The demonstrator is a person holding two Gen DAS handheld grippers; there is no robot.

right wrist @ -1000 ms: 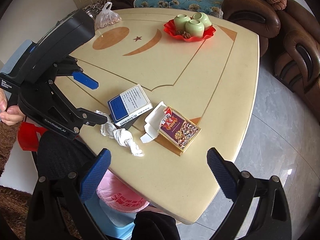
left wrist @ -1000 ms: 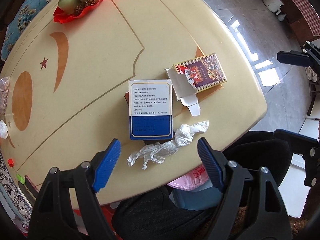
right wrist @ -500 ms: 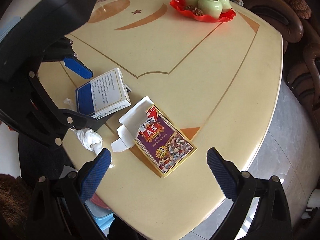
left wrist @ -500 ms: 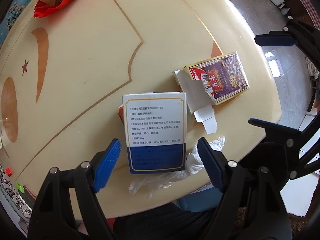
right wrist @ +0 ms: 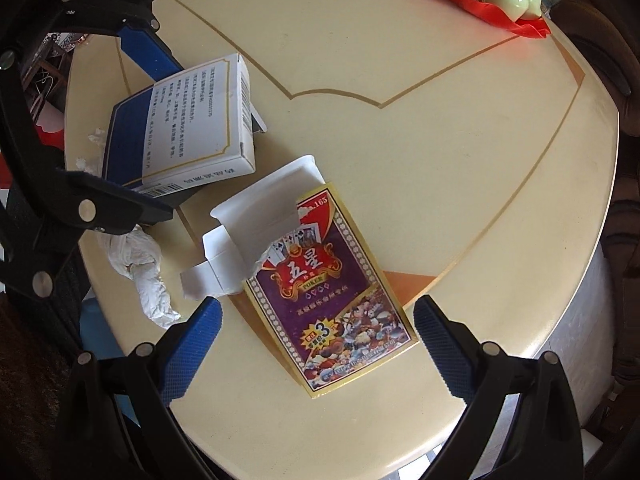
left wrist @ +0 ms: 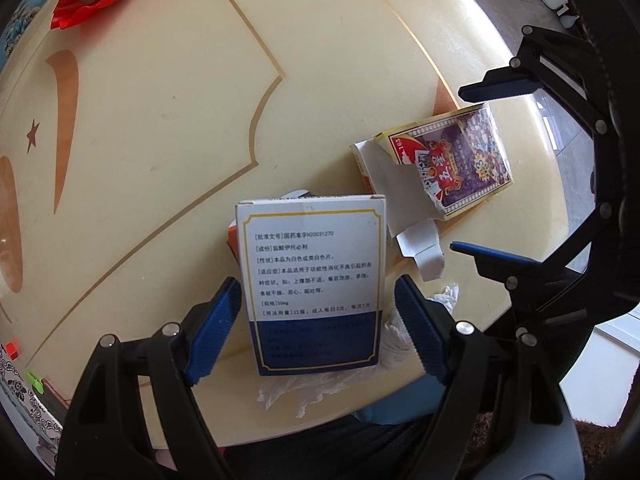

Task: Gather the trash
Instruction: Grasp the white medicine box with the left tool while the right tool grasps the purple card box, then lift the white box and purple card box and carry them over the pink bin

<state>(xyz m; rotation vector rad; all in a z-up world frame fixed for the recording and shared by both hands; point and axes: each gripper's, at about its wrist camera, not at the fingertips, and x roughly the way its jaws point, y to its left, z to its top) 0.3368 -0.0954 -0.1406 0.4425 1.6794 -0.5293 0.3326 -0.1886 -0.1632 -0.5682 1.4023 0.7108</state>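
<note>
A white and blue medicine box (left wrist: 316, 284) lies near the table's front edge, also in the right wrist view (right wrist: 188, 120). My left gripper (left wrist: 320, 328) is open, its fingers on either side of the box's blue end. A torn purple poker card box (right wrist: 332, 292) lies to its right (left wrist: 448, 168). My right gripper (right wrist: 316, 348) is open, its fingers on either side of the card box's near end. A crumpled white tissue (right wrist: 140, 268) lies at the table edge, partly hidden under the medicine box (left wrist: 400, 332).
The cream table (right wrist: 400, 140) has gold inlay lines. A red tray (right wrist: 500, 12) with green cups stands at the far side, also in the left wrist view (left wrist: 104, 4). A brown sofa (right wrist: 616, 40) borders the table.
Both grippers have moved down and forward: the left now straddles the medicine box, the right now straddles the poker card box. Nothing on the table has moved.
</note>
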